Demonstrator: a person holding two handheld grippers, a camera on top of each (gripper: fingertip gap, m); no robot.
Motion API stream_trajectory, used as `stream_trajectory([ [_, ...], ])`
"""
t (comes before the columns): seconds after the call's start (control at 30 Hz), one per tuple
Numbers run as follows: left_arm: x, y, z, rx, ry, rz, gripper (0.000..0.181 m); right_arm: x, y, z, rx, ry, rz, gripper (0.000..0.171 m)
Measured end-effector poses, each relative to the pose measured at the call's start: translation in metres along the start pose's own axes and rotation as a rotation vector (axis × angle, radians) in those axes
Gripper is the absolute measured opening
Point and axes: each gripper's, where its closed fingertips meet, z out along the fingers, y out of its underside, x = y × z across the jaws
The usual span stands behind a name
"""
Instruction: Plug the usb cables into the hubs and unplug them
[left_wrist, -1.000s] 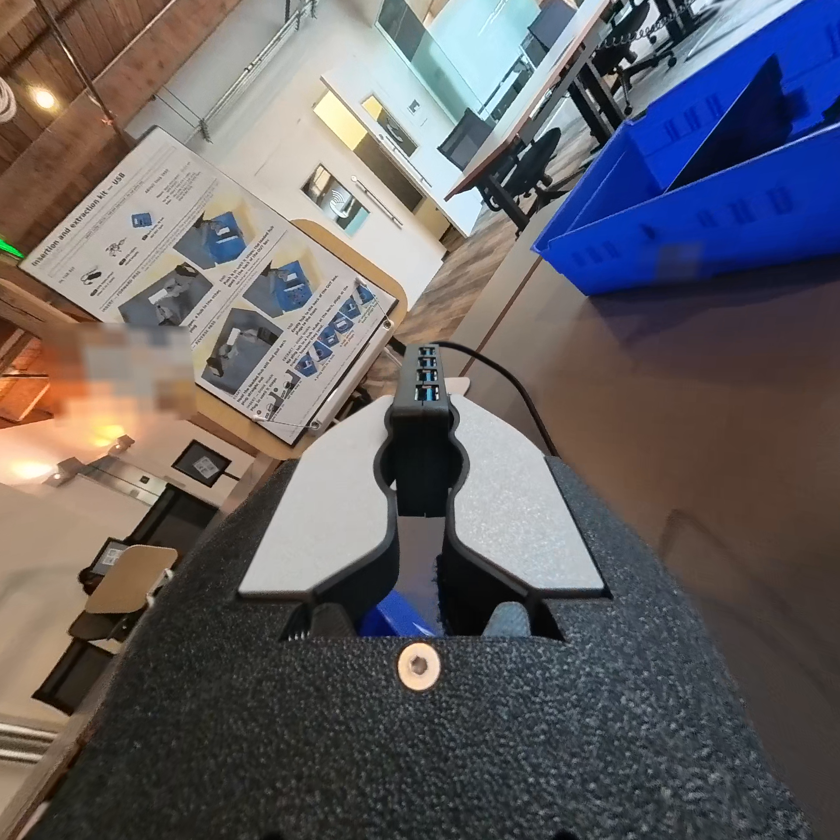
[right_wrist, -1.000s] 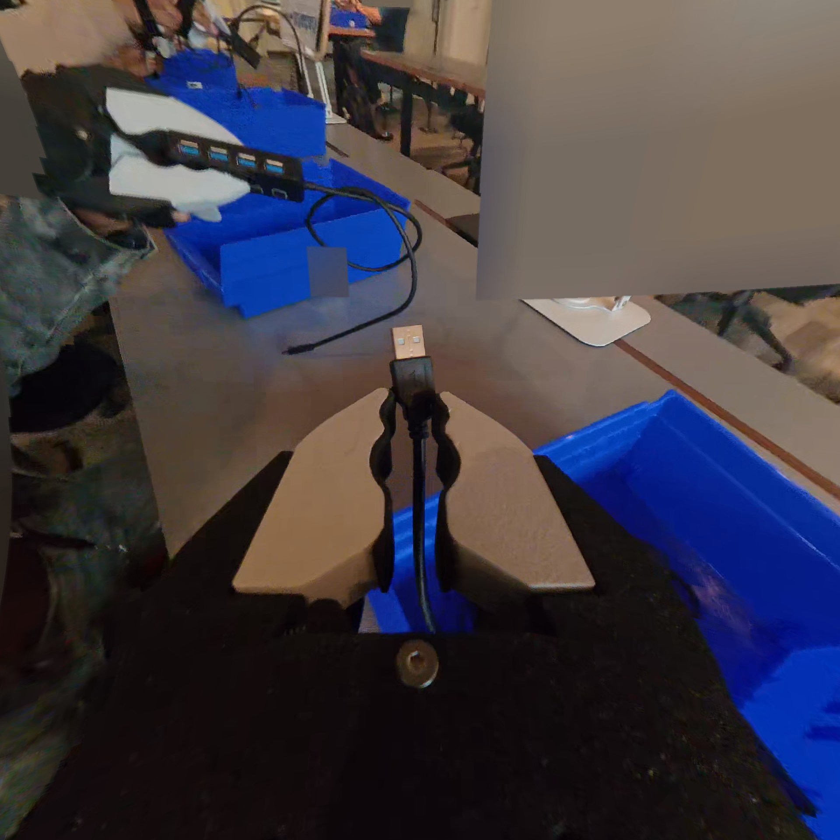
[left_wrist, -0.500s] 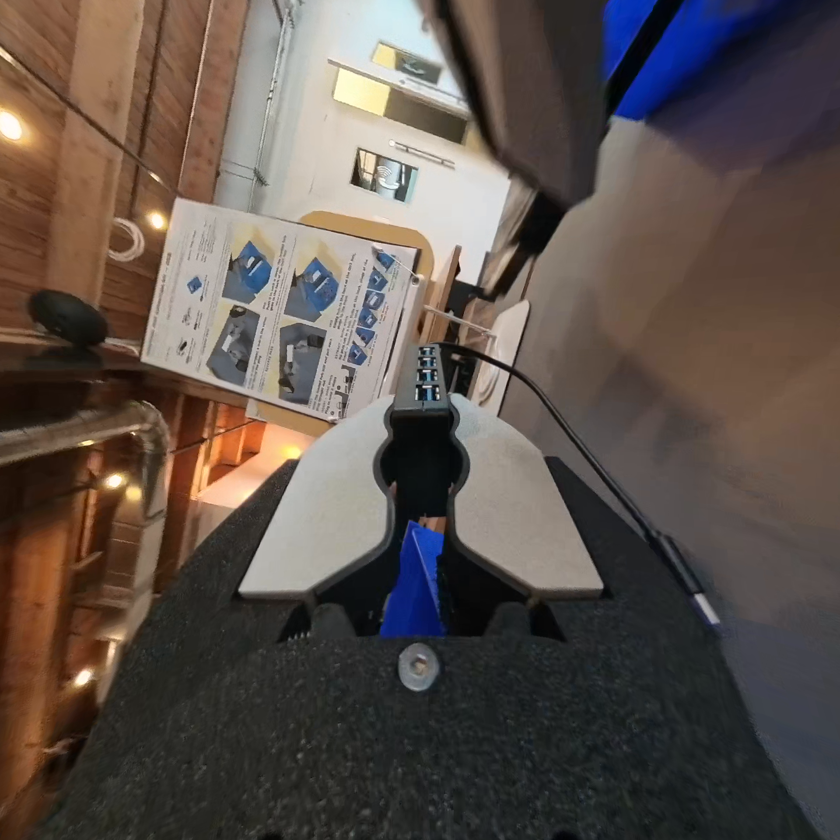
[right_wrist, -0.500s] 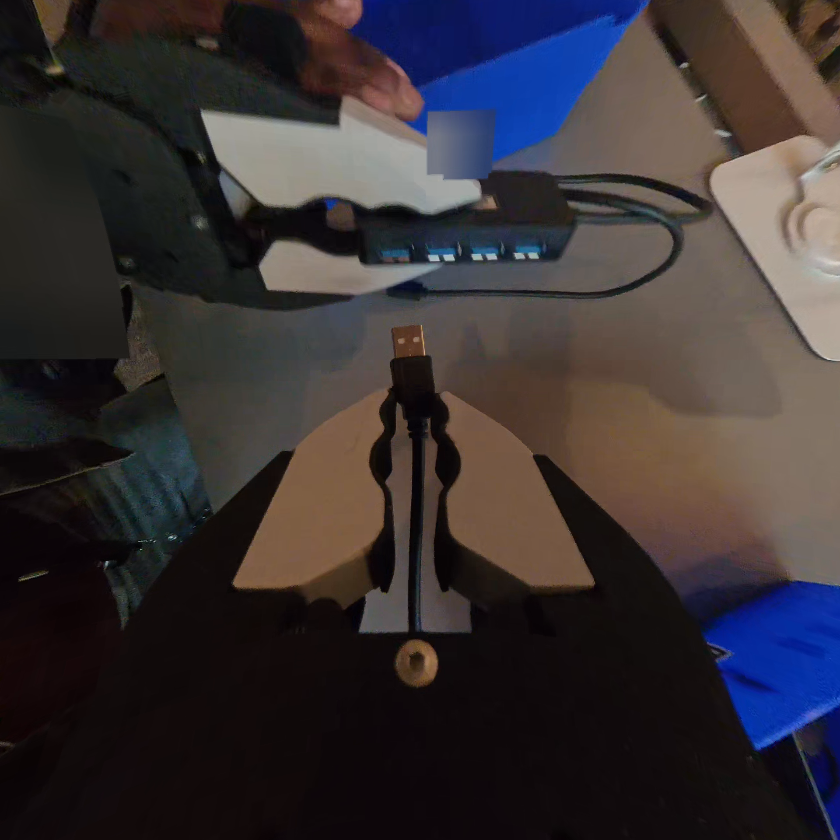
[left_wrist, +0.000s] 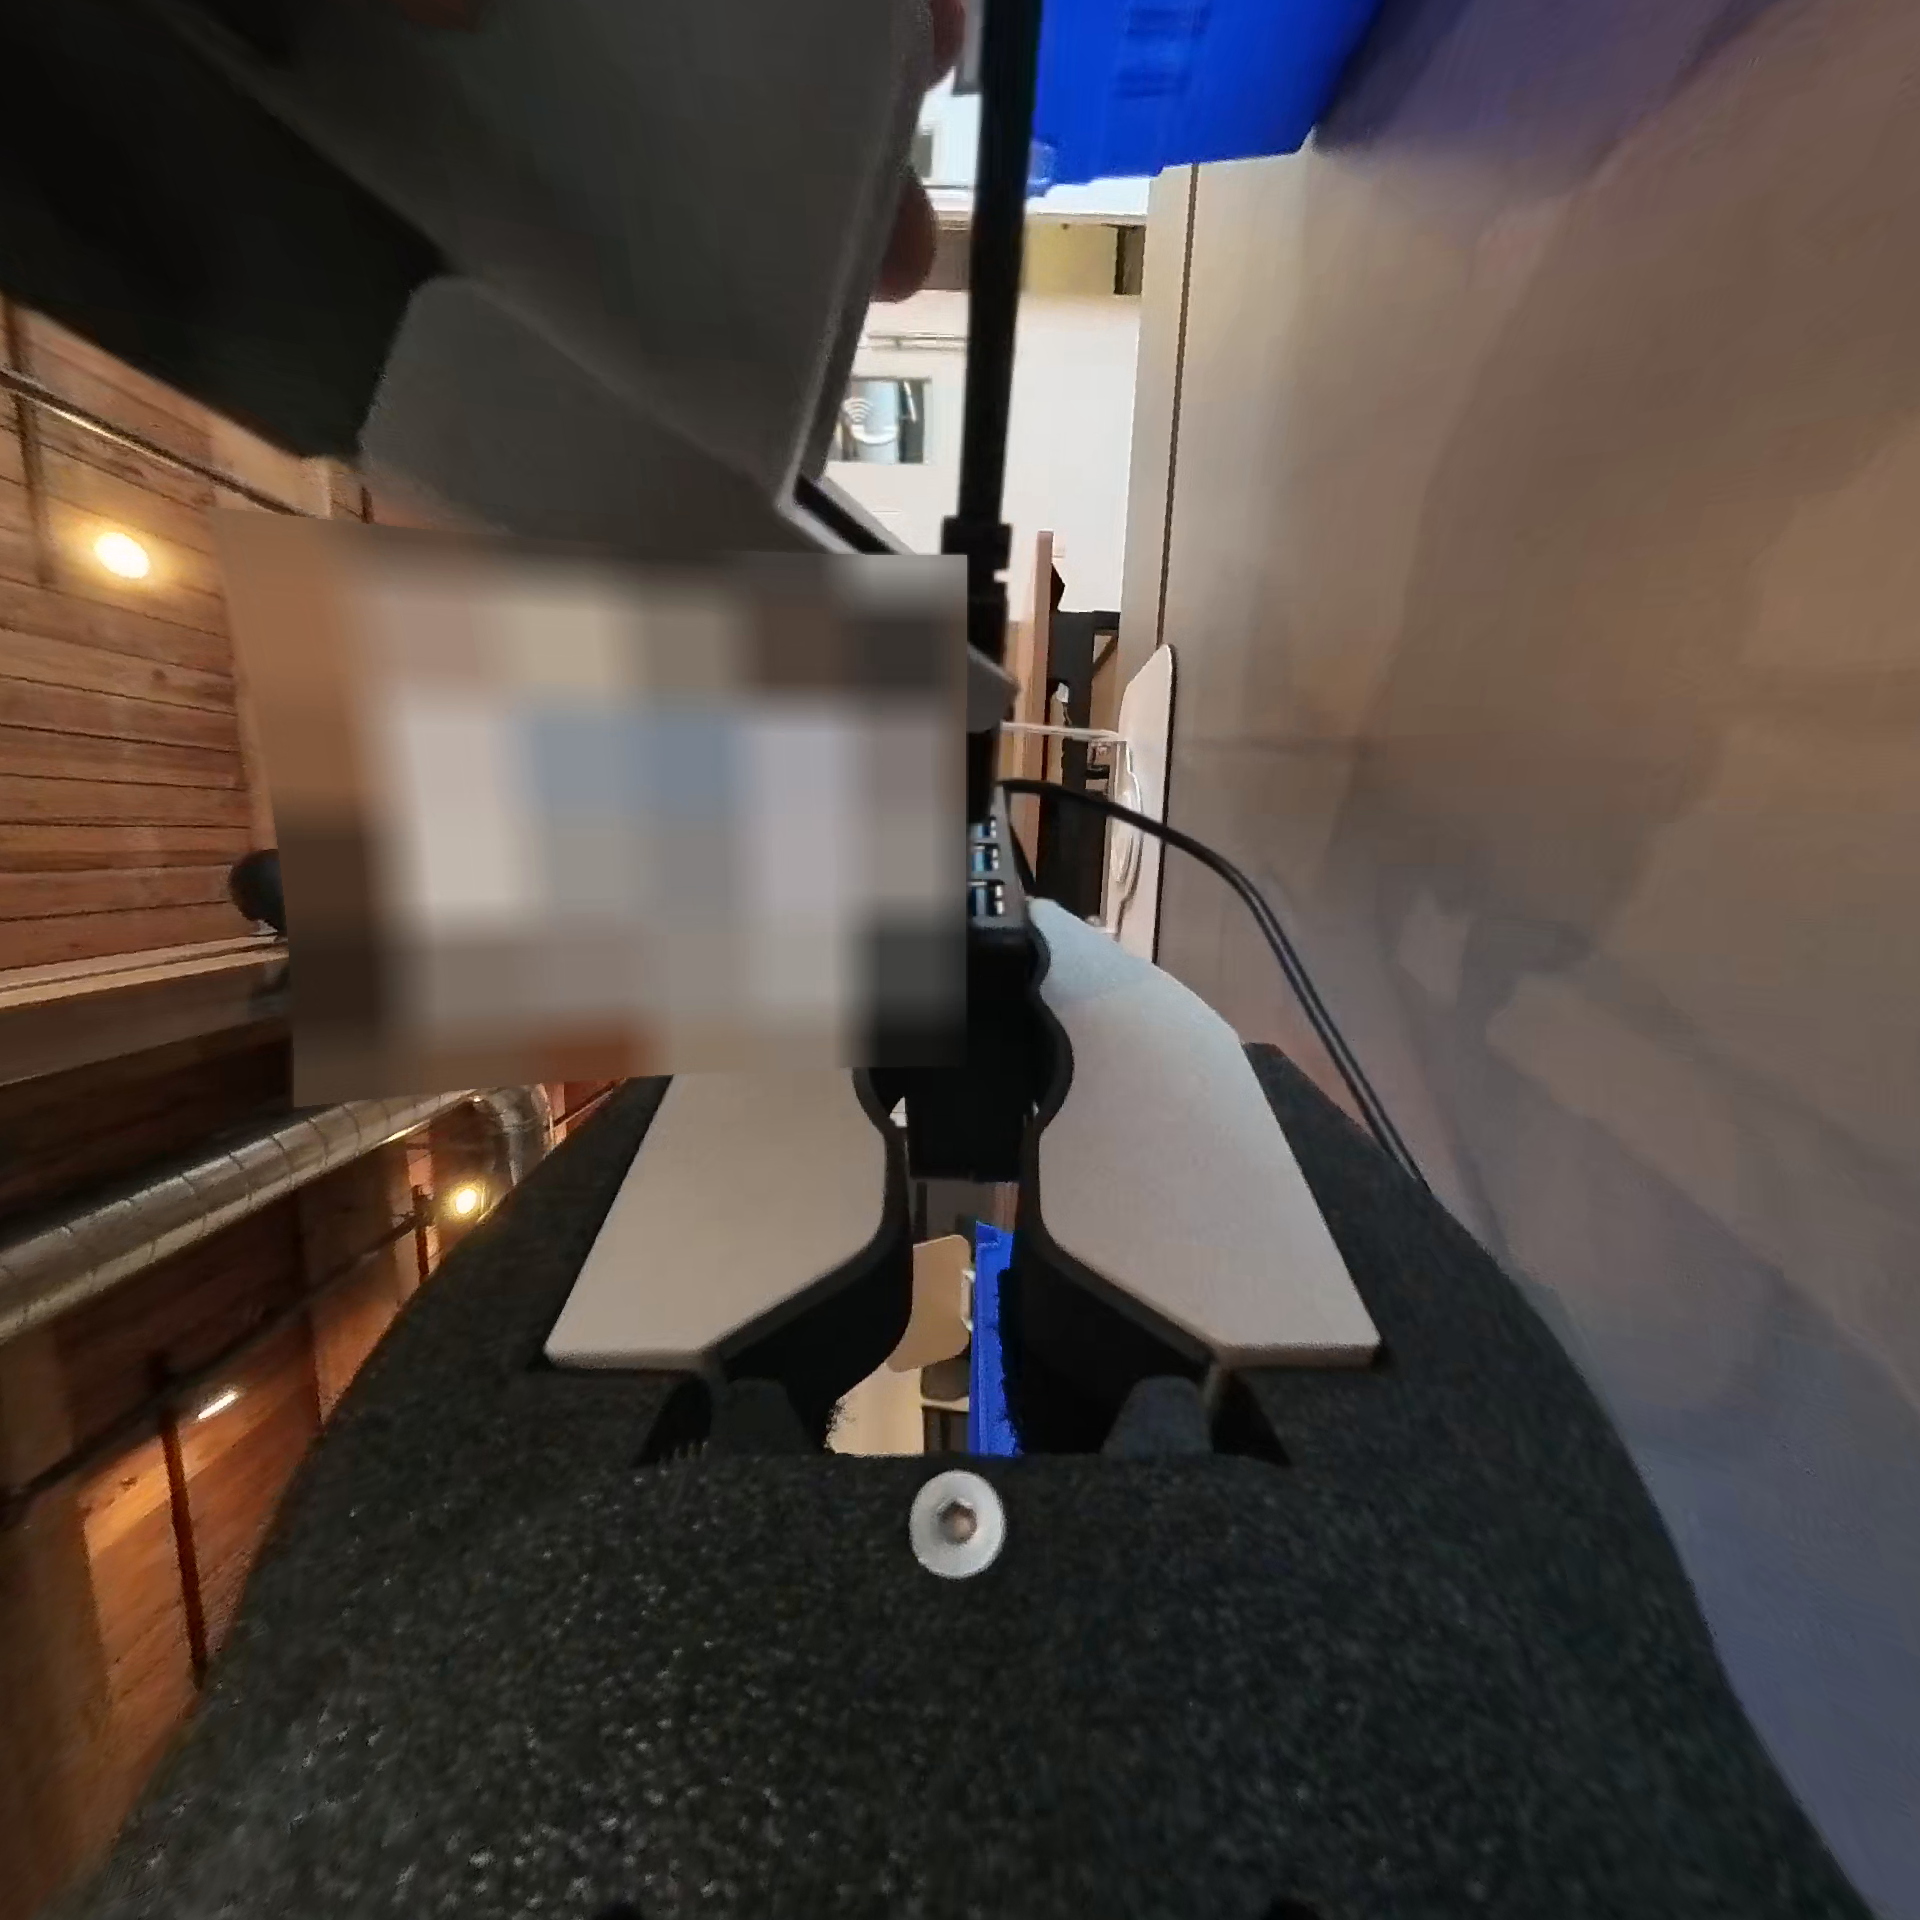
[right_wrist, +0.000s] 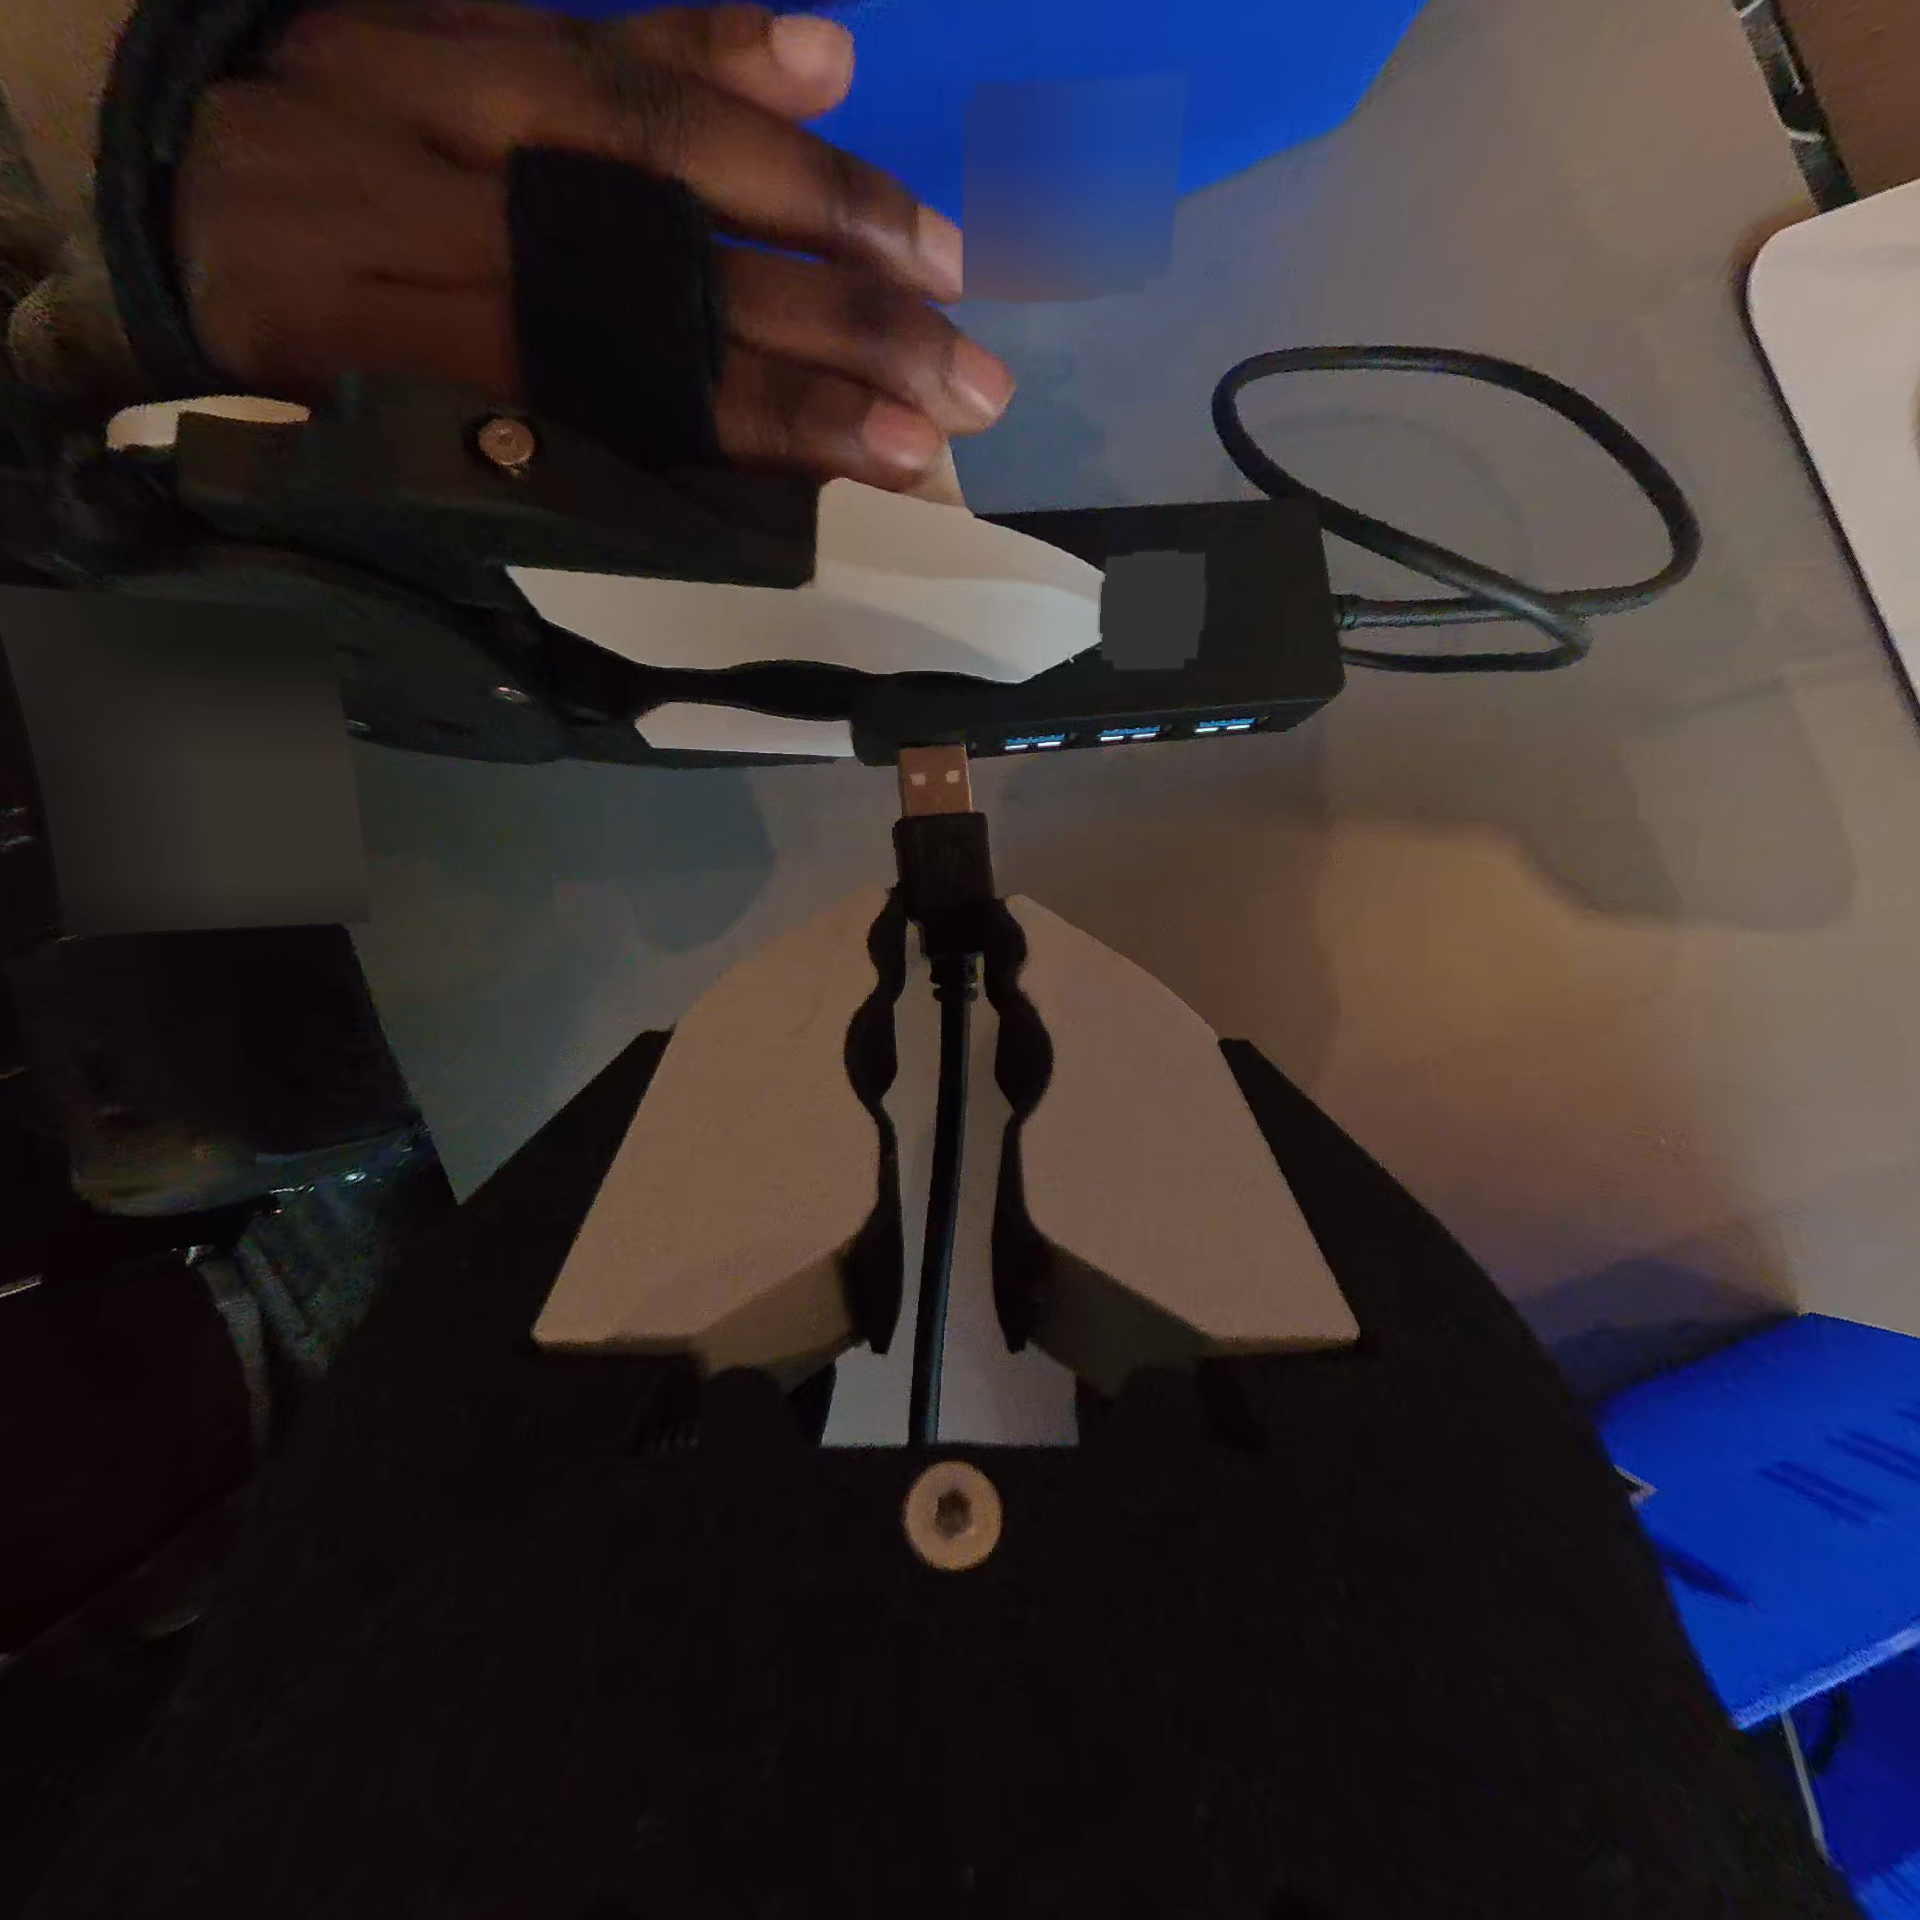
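My left gripper (left_wrist: 971, 1023) is shut on a black USB hub (left_wrist: 987, 997) with blue ports and holds it above the table. In the right wrist view the hub (right_wrist: 1164, 665) lies level, held from the left by the left gripper (right_wrist: 852, 675) in a person's hand (right_wrist: 582, 239). My right gripper (right_wrist: 940, 914) is shut on a black USB cable plug (right_wrist: 940, 852). The plug's metal tip (right_wrist: 933, 781) touches the hub's leftmost port. The right gripper and its cable (left_wrist: 987, 312) fill the top of the left wrist view.
The hub's own black cable (right_wrist: 1455, 499) loops on the grey table (right_wrist: 1455, 987). Blue bins stand at the far side (right_wrist: 1091, 62) and at the near right (right_wrist: 1787, 1507). A white monitor base (right_wrist: 1860, 416) sits at the right edge. About 6 cm separates my left fingertips from my right.
The two grippers have closed in on each other. The plug tip, which was a gap short of the hub, now meets its leftmost port. The left gripper has rolled further.
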Motion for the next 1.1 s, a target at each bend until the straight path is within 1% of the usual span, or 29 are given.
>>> stream_trajectory([
  [0.37,0.004,-0.01,0.0,0.028,-0.013,0.033,0.017,-0.002,0.008,-0.001,0.023,0.0,-0.019,0.014],
  [0.6,0.002,-0.012,0.0,0.046,-0.011,-0.088,0.017,-0.003,0.004,-0.001,0.104,0.058,-0.079,0.013],
  [0.67,0.002,-0.013,-0.001,0.049,-0.008,-0.074,0.017,-0.004,0.003,-0.004,0.122,0.066,-0.089,0.013],
  [0.7,0.002,-0.013,-0.001,0.045,-0.005,-0.05,0.017,-0.003,0.003,-0.003,0.119,0.079,-0.092,0.013],
  [0.77,0.004,-0.011,0.002,-0.004,-0.011,-0.106,0.016,-0.002,0.003,-0.001,0.12,0.098,-0.075,0.013],
  [0.93,0.011,-0.012,0.005,-0.081,-0.006,-0.116,0.016,-0.003,0.002,0.001,0.164,0.078,-0.031,0.013],
  [1.03,0.017,-0.015,0.006,-0.099,0.026,-0.214,0.016,-0.003,0.004,0.005,0.145,0.086,-0.006,0.013],
  [1.1,0.017,-0.014,0.007,-0.137,0.024,-0.194,0.016,-0.003,0.005,0.006,0.144,0.1,0.01,0.014],
])
